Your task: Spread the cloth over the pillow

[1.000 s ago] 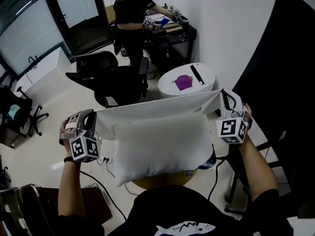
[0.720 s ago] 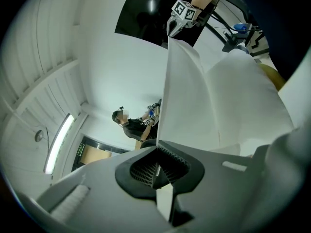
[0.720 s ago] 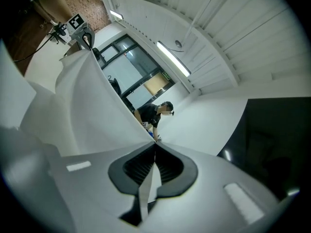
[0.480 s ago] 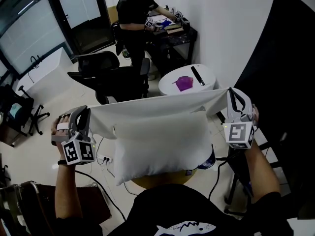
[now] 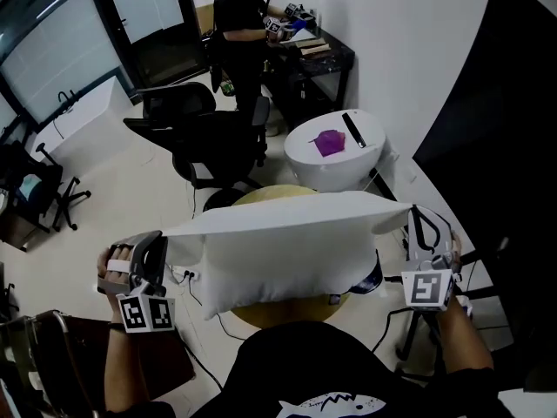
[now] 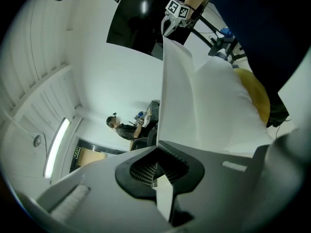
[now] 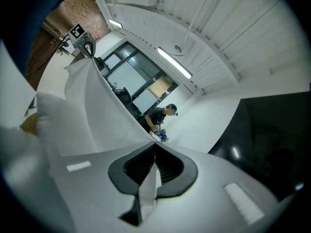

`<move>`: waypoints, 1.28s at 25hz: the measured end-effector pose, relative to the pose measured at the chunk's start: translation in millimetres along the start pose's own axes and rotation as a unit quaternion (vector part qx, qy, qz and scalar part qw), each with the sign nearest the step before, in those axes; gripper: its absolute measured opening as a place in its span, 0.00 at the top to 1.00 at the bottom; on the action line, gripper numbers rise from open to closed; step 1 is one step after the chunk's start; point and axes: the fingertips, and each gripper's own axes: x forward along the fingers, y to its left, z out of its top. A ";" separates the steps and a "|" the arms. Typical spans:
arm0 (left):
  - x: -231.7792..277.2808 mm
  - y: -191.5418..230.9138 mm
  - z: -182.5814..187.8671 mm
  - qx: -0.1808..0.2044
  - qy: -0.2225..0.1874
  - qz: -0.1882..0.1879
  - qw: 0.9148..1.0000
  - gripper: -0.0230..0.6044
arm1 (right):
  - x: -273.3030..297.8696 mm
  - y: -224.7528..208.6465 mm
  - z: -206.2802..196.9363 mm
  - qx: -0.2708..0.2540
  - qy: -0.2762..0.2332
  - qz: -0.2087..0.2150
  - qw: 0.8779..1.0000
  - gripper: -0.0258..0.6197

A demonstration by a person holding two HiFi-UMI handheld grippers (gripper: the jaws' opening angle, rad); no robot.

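Two corners of the white cloth (image 5: 287, 214) are pinched tight, one in the left gripper (image 5: 162, 249) and one in the right gripper (image 5: 418, 226). The hands are far apart so the cloth is pulled flat over the pillow (image 5: 278, 273) on the round yellow stand (image 5: 270, 195). I think that helps it lie down smooth.
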 end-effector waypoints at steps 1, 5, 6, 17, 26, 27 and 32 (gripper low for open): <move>-6.0 -13.1 0.0 -0.004 0.001 -0.011 1.000 0.96 | -8.8 7.9 -5.4 0.003 0.007 0.009 1.000 0.95; -27.0 -69.9 1.8 -0.027 0.001 -0.059 0.998 0.96 | -39.7 40.8 -32.2 0.027 0.036 0.046 0.998 0.95; -32.5 -83.7 2.6 -0.027 0.000 -0.068 0.997 0.96 | -46.8 49.6 -39.3 0.037 0.043 0.056 0.997 0.95; -70.4 -237.7 2.8 -0.052 0.027 -0.195 0.979 0.96 | -111.0 141.7 -118.1 0.099 0.124 0.150 0.976 0.95; -65.5 -335.7 -17.6 -0.040 0.048 -0.271 0.961 0.96 | -134.4 229.0 -180.8 0.104 0.188 0.224 0.950 0.95; -63.5 -347.9 -21.7 -0.037 0.050 -0.279 0.958 0.96 | -136.0 236.2 -187.3 0.107 0.195 0.228 0.948 0.95; -51.6 -381.8 -25.7 -0.063 0.055 -0.310 0.947 0.96 | -138.1 265.1 -214.5 0.109 0.226 0.246 0.936 0.95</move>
